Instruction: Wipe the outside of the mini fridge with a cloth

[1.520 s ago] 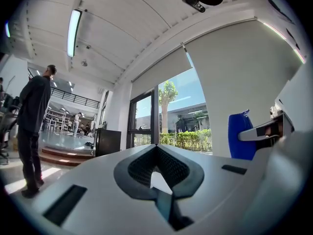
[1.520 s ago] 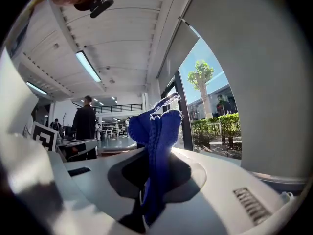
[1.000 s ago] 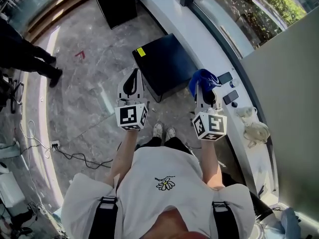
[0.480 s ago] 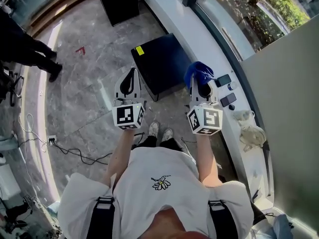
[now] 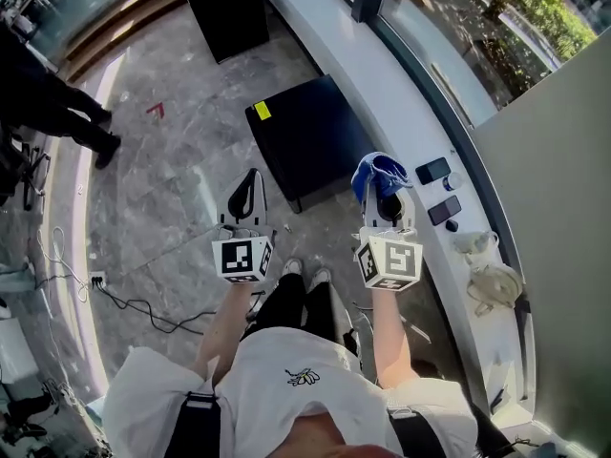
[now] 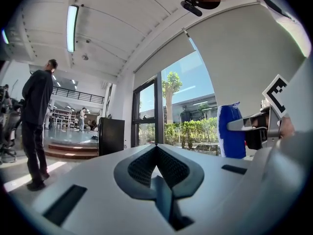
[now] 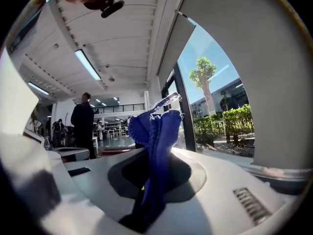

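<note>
Cloth tail buried (right tongs).

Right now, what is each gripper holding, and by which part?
The right gripper pinches the blue cloth by one bunched end, the rest sticking out. The left gripper holds nothing.

We hold a bright blue cloth in the right gripper's pale grey jaws. Ahead of it, the mini fridge is black with a yellow sticker. Our marker cubes show black-and-white squares; the floor beneath is grey-veined marble.
</note>
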A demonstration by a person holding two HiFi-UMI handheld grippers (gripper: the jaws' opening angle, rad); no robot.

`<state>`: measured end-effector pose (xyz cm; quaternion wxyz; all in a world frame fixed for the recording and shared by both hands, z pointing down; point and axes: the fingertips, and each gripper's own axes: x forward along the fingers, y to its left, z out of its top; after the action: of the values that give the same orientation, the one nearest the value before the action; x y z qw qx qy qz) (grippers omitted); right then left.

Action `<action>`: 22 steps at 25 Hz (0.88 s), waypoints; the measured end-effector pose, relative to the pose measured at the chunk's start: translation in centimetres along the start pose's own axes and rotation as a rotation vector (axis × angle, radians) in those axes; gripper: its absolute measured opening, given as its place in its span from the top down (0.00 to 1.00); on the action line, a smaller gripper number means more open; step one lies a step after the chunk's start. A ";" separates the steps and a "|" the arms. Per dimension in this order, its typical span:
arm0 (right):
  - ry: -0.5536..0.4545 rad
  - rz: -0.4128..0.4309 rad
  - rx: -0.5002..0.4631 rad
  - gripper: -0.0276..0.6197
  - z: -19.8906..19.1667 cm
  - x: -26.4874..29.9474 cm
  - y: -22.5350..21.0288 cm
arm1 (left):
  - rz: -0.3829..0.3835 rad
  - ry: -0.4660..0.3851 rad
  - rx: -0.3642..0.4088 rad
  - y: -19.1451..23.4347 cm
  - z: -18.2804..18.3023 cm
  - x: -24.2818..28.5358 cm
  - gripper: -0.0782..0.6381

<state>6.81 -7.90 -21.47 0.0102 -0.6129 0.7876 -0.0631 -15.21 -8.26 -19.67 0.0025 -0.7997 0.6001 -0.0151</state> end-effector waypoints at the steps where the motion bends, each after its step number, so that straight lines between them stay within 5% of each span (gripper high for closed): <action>1: 0.007 -0.001 0.004 0.84 -2.4 0.6 -0.7 | 0.007 0.003 -0.003 0.1 -2.5 0.7 0.88; 10: -0.019 -0.010 0.047 0.84 -32.2 3.8 -7.1 | 0.105 -0.062 0.065 3.0 -34.1 2.7 0.88; 14: -0.064 0.036 0.007 0.84 -42.5 4.6 -9.0 | 0.074 -0.080 0.113 3.0 -46.7 4.6 0.88; 22: -0.090 0.161 0.048 0.84 -53.8 5.9 -7.3 | -0.012 -0.116 0.095 0.9 -57.0 4.3 0.88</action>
<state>7.41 -10.65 33.07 0.0651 -0.5492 0.8315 -0.0532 -16.37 -11.84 37.35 0.0750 -0.8018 0.5929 0.0027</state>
